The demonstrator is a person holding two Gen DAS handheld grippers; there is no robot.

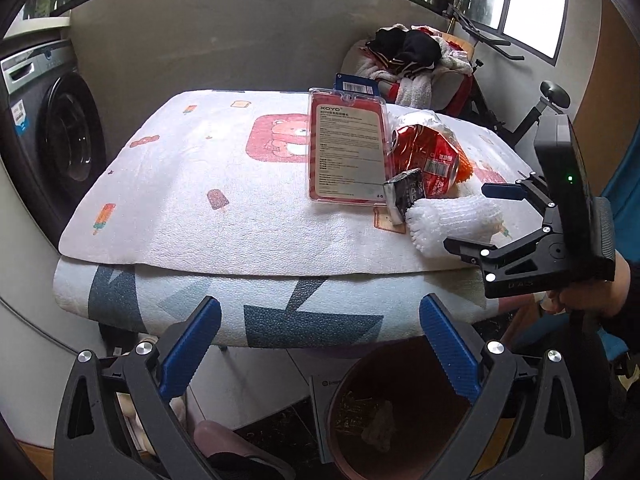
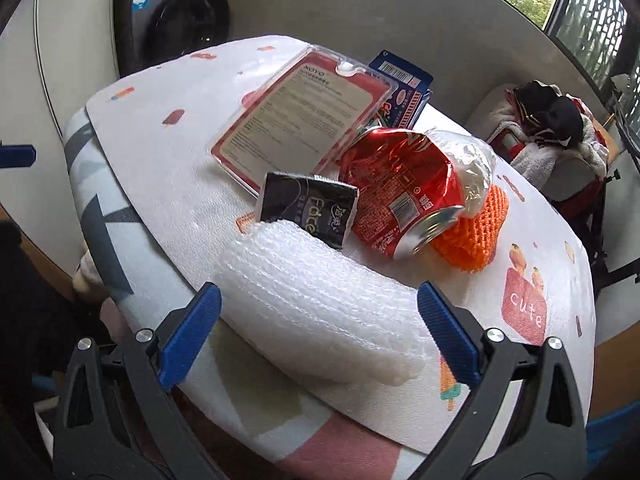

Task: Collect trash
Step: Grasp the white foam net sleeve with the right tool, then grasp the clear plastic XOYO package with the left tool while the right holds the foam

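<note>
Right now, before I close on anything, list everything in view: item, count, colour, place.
white foam net sleeve: 1, white, near table edge, between right gripper's open fingers
black tissue pack: 1, black, leaning behind the sleeve
crushed can: 1, red, mid-table
orange foam net: 1, orange, beside the can
clear blister pack: 1, red card, tilted behind
blue box: 1, blue, far edge
bin: 1, brown, floor below table
washing machine: 1, grey, far left
left gripper: open, over bin
right gripper: open

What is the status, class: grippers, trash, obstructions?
Left gripper open, hovering over brown bin. Right gripper open, straddling white foam net. Black tissue pack leans on the net; crushed red can beside it.
</note>
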